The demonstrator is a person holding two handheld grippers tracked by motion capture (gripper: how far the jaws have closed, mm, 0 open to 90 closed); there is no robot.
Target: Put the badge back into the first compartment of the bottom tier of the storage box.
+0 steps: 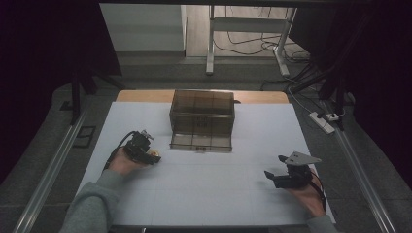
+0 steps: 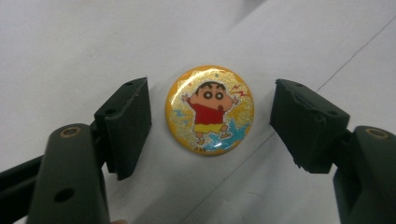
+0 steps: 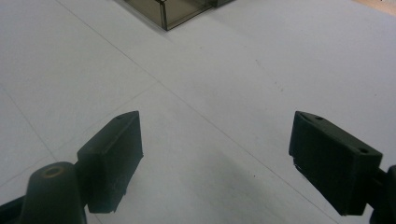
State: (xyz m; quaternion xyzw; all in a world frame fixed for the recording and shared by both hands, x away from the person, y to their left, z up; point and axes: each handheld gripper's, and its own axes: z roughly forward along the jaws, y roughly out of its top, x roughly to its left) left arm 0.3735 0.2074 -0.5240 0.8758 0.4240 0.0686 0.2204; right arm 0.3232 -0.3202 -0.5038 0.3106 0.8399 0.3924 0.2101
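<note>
- Left gripper [image 2: 210,119] hangs over the near-left part of the white table cover [image 1: 204,194], its 2 black jaws spread wide, with a round badge [image 2: 209,109] lying flat between them; neither jaw touches it, and a strip of bare cover shows on each side.
- From the high view the left gripper [image 1: 150,156] sits just near and left of the smoky box, and a speck of yellow at its tip is the badge [image 1: 154,154].
- Looks of the badge: a glossy, domed disc with a glittery orange-yellow face, a cartoon child in the middle (black hair, big round eyes, red shirt, yellow shorts, arms flung out), patches of turquoise by the feet and small red zigzags at the upper right.
- Right gripper [image 1: 274,170] rests low at the near-right of the cover, well apart from the badge, with its grey three-cornered plate on top; its jaws stand wide apart with nothing between them, as the right gripper view shows over bare cover [image 3: 205,93].
- Translucent brown box [image 1: 202,119] stands at the far middle of the cover, with a shallow drawer-like tray pulled out toward the near side.
</note>
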